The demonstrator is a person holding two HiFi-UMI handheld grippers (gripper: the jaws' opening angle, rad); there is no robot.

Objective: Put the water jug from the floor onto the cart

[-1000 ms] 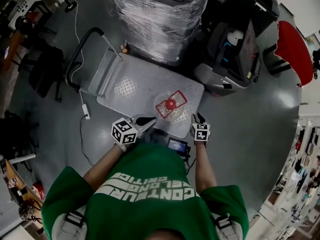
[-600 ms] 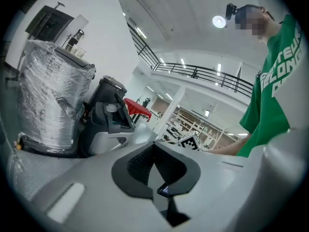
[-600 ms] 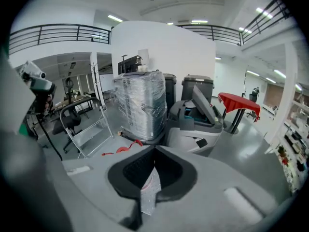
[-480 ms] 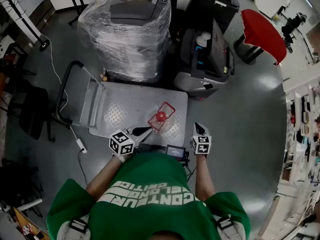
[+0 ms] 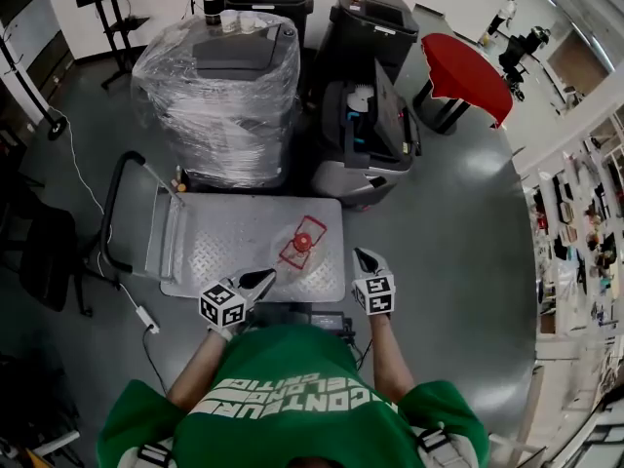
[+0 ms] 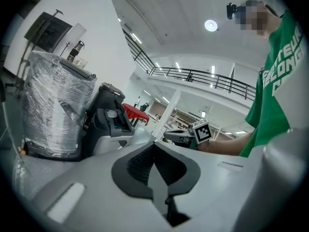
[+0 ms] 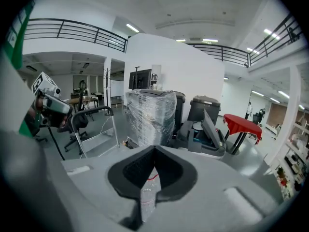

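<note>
Both pressed together on nothing: left tongs (image 5: 261,279) and right tongs (image 5: 367,259) held clear, with water jug (image 5: 300,245) already standing on cart (image 5: 219,247).

The right gripper (image 7: 154,148) fills the lower half of its own view with its grey body and hides the deck of the cart (image 7: 94,110). Only the cart's handle clears it at centre left. Of the water jug (image 7: 147,196), just a thin strip shows through the slot below the closed jaws. In the head view the person's green shirt (image 5: 292,408) is cut off by the bottom edge and covers part of a dark device (image 5: 304,313) at lower centre. What sits inside the plastic-wrapped load (image 5: 219,91), upper left, cannot be told. A standing figure (image 5: 507,11) at upper right is too small to make out.
</note>
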